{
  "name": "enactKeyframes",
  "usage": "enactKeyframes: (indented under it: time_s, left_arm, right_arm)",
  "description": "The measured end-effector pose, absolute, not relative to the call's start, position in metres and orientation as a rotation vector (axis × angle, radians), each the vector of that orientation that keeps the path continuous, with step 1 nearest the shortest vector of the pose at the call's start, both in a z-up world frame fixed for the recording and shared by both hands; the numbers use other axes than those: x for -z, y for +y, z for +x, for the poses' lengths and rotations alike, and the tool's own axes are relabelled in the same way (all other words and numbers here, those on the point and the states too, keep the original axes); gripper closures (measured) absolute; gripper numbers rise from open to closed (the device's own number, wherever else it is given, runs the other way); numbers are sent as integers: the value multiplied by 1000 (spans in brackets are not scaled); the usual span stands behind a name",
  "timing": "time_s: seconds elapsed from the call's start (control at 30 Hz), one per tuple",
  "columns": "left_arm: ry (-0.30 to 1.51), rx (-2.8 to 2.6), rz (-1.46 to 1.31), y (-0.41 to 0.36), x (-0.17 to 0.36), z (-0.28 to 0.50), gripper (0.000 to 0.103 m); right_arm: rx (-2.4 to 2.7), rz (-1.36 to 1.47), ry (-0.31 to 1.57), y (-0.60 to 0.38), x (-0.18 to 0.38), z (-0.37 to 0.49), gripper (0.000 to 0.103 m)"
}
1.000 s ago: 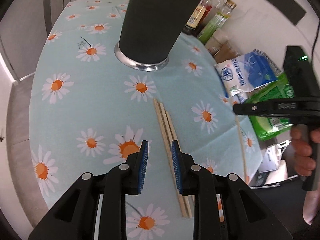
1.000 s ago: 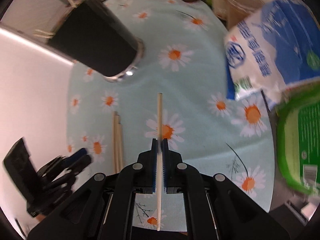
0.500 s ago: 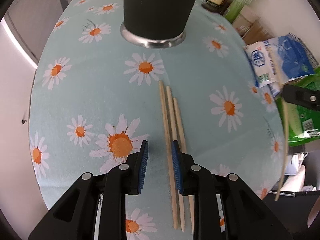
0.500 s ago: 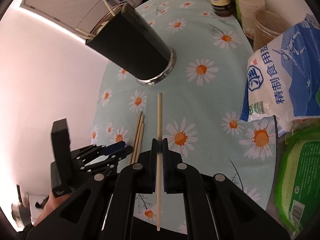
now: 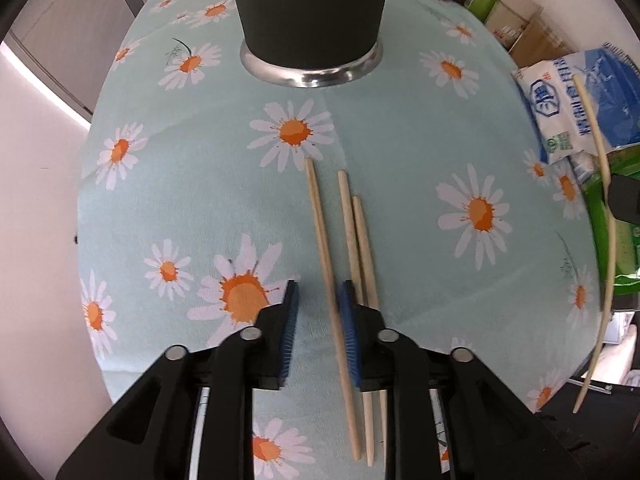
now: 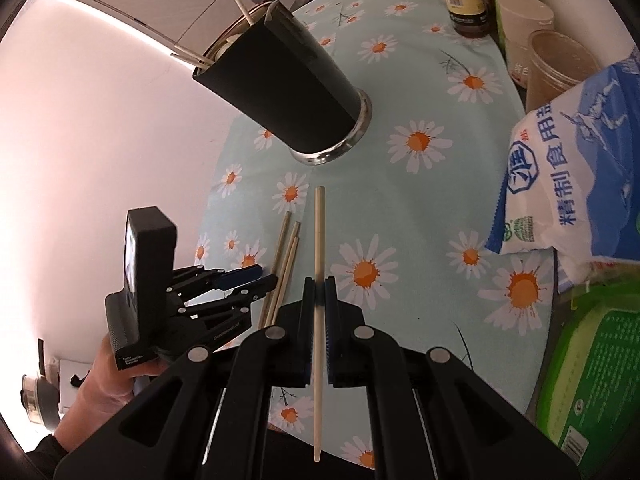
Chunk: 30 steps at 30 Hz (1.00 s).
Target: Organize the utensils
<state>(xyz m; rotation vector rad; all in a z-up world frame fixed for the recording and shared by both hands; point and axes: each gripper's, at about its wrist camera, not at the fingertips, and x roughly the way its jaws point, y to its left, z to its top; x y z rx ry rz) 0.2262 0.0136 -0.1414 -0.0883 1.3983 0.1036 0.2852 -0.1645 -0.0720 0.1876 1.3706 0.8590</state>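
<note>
Closing around the leftmost loose chopstick (image 5: 325,248), the left gripper (image 5: 318,332) has been lowered onto the worktop (image 5: 400,140); the right gripper (image 6: 316,308) is clamped on another chopstick (image 6: 319,240).

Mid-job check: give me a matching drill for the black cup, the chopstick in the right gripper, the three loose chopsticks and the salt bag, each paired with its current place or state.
Things:
1. black cup
2. chopstick in the right gripper
3. three loose chopsticks
4. salt bag

States:
A. lying on the daisy tablecloth
B. clamped between shut jaws, off the cloth
C. at the table's edge beside a green package
D. upright, chopsticks already inside

Pairs: 1-D, 2-B, 3-A, 4-C
</note>
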Motion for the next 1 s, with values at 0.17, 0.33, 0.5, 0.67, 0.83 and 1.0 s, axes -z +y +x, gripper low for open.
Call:
enactKeyframes:
  time_s: [0.17, 0.33, 0.5, 0.67, 0.83, 1.0]
  left_arm:
    - [1416, -140, -147, 21, 141, 228, 98]
    - [1415, -138, -177, 28, 140, 230, 99]
    - [1394, -127, -223, 35, 137, 227, 99]
    - [1322, -80, -253, 54, 121, 217, 99]
    - [1239, -6, -281, 72, 93, 211, 99]
    - [1135, 67, -301, 83, 62, 202, 99]
  right_arm:
    - [-900, 195, 1384, -161, 74, 285, 97]
    - [-908, 188, 1385, -158, 76, 287, 97]
    - [-905, 198, 1375, -152, 76, 290, 97]
    - [-864, 183, 1354, -138, 72, 293, 97]
    - [-835, 183, 1322, -121, 62, 292, 97]
    - [-819, 184, 1263, -101, 54, 287, 97]
